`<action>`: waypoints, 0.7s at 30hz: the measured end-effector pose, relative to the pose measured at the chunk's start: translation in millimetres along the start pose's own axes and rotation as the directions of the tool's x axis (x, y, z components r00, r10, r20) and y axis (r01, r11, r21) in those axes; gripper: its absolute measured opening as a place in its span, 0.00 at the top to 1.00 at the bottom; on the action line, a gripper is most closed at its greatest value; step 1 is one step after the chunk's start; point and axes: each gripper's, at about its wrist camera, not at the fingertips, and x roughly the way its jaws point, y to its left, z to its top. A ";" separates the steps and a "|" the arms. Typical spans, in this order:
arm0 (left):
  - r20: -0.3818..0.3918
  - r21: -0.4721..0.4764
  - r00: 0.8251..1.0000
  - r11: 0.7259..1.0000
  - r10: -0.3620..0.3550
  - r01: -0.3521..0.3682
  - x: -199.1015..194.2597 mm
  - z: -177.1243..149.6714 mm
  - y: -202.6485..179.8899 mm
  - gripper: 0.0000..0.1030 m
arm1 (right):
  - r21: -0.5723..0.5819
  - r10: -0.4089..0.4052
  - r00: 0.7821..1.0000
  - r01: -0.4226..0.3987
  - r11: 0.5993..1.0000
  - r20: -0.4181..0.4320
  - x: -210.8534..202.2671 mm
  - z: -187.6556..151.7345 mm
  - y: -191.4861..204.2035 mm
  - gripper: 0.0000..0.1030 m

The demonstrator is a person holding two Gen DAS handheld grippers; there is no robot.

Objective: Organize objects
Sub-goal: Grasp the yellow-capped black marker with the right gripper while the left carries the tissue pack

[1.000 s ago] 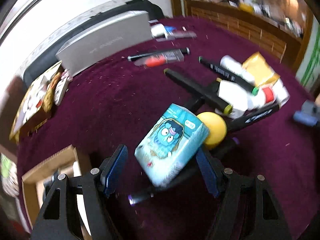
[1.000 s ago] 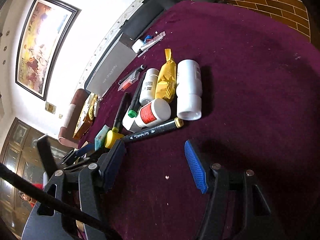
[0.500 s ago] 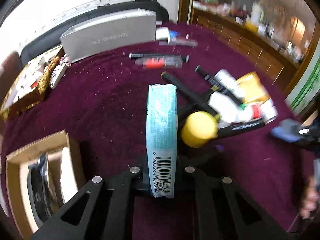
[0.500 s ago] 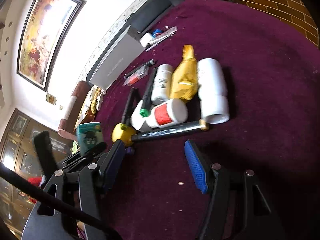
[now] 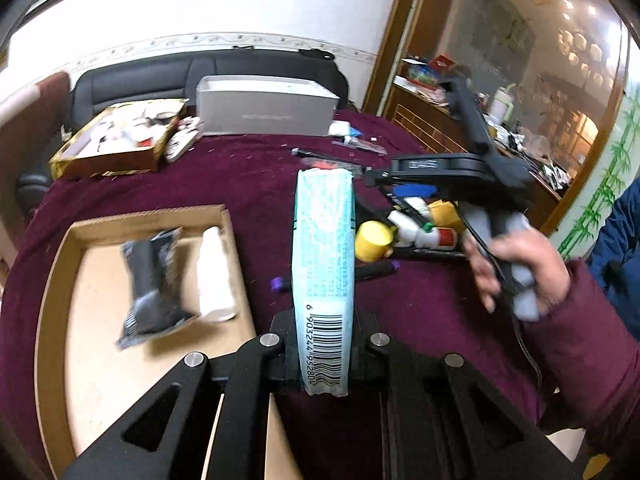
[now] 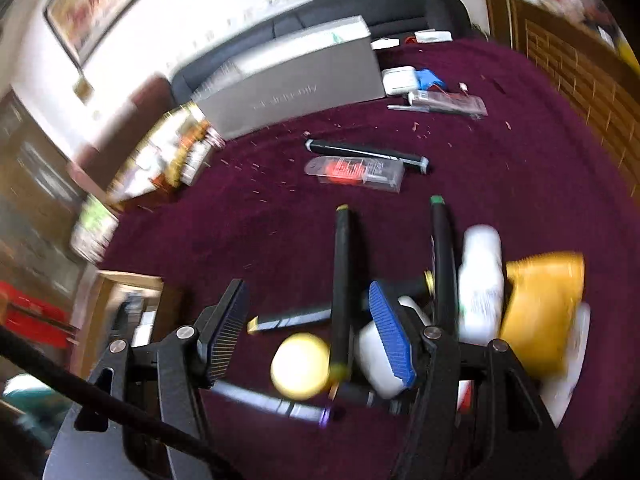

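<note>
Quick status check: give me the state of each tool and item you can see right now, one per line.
left tool: shut on the teal tissue pack.
teal tissue pack: held edge-on, lifted off the cloth.
right tool: open, empty, over the pile.
yellow ball: on the cloth, below the open pads.
cardboard tray: holds a black packet and a white bottle.
grey box: closed, at the far edge.

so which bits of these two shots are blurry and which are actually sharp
Left wrist view: the pack in the left claw is crisp, barcode readable; the tray contents and the hand smear. Right wrist view: blurred nearly throughout, worst at the left edge; the yellow ball is soft, the right claw sharper.
</note>
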 end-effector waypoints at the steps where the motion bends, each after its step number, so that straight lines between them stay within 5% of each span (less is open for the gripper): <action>1: -0.001 -0.009 1.000 1.000 0.004 -0.004 -1.6 -2.1 6.2 0.90 | -0.029 -0.046 0.999 0.045 0.999 -0.010 9.3 3.1 3.8 0.40; 4: -0.004 -0.044 1.000 0.999 0.022 -0.022 -6.4 -9.1 28.4 0.90 | -0.077 -0.157 0.985 0.151 0.985 -0.075 40.2 12.3 6.0 0.43; 7: -0.010 -0.074 1.000 0.997 0.028 -0.029 -6.6 -15.0 43.9 0.90 | -0.074 -0.194 0.972 0.186 0.980 -0.130 59.8 14.2 1.8 0.68; 11: -0.008 -0.111 0.999 0.993 0.039 -0.039 -6.2 -19.0 60.4 0.90 | -0.034 -0.208 0.968 0.205 0.978 -0.139 67.0 10.9 -8.7 0.88; 16: -0.004 -0.140 0.998 0.989 0.055 -0.055 -14.4 -27.5 70.0 0.90 | 0.067 -0.123 0.989 0.129 0.989 -0.086 36.9 4.8 -21.8 0.88; 21: 0.003 -0.184 0.997 0.980 0.082 -0.080 -27.6 -31.8 82.4 0.90 | 0.164 0.057 0.998 -0.053 0.985 -0.021 -11.7 -2.5 -19.9 0.88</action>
